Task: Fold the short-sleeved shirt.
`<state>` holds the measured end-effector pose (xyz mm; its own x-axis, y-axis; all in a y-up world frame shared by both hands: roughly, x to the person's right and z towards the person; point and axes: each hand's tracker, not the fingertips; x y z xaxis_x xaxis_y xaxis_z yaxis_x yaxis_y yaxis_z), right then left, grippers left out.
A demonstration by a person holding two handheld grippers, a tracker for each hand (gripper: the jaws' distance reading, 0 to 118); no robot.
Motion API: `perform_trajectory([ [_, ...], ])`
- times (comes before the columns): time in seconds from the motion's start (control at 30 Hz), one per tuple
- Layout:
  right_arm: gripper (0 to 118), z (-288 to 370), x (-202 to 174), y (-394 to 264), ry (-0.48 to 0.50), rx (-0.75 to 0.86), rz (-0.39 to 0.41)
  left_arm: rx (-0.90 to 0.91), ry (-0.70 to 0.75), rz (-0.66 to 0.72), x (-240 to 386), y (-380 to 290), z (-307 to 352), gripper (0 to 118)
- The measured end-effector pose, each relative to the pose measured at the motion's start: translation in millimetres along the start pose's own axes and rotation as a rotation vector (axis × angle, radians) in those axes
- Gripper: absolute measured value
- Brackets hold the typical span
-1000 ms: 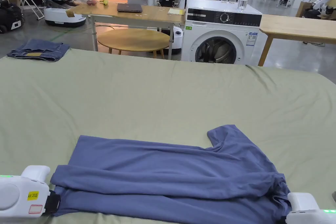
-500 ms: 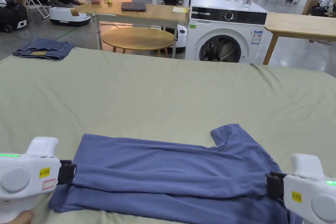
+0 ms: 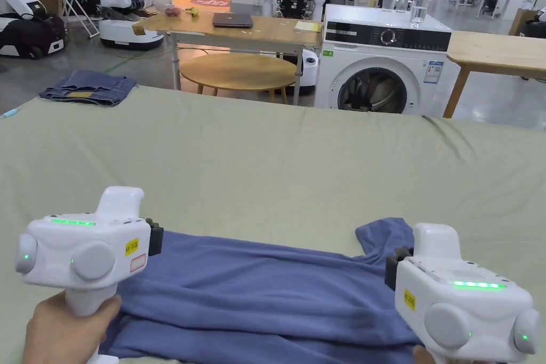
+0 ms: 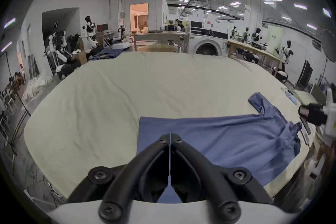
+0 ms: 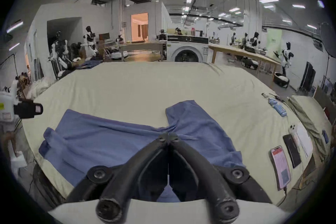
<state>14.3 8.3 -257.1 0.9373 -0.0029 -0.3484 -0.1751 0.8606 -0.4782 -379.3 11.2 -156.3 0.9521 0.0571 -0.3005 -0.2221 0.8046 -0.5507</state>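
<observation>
A blue short-sleeved shirt (image 3: 266, 296) lies lengthwise on the green sheet (image 3: 266, 157), folded over itself, with one sleeve (image 3: 386, 232) sticking out at the far right. My left gripper (image 3: 156, 237) hovers over the shirt's left end. Its jaws are shut, with no cloth between them in the left gripper view (image 4: 170, 135). My right gripper (image 3: 392, 270) hovers above the right end near the sleeve. In the right gripper view (image 5: 168, 135) its jaws meet tip to tip over the creased cloth (image 5: 109, 138). A hand holds each gripper.
Folded jeans (image 3: 88, 88) sit at the sheet's far left corner. Beyond the far edge stand a washing machine (image 3: 384, 66), a round table (image 3: 240, 69) and wooden tables. Phones (image 5: 280, 164) and papers lie along the sheet's right edge.
Both grippers have come up from the shirt's near corners and now hover higher and farther out over its two ends. The shirt stays on the sheet.
</observation>
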Motion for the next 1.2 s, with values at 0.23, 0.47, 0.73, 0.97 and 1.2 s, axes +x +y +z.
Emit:
perform_trajectory([
  [0.23,0,-13.3,9.1,0.1,0.015,-0.028,-0.013,-0.159,0.0,0.028,-37.9,44.7,-75.7,0],
  [0.47,0,-30.7,25.7,-2.4,-0.006,-0.087,-0.004,-0.408,-0.015,0.062,-62.0,64.3,-156.2,8],
  [0.73,0,-45.3,37.2,-8.7,-0.029,-0.145,0.005,-0.526,-0.025,0.1,-61.2,51.5,-192.6,35],
  [0.97,0,-55.5,42.7,-3.0,-0.021,-0.173,-0.014,-0.474,0.023,-0.034,-35.1,40.4,-177.9,0],
  [1.2,0,-73.2,63.7,36.3,-0.048,-0.204,-0.017,-0.386,0.009,-0.055,-45.3,47.7,-165.5,0],
])
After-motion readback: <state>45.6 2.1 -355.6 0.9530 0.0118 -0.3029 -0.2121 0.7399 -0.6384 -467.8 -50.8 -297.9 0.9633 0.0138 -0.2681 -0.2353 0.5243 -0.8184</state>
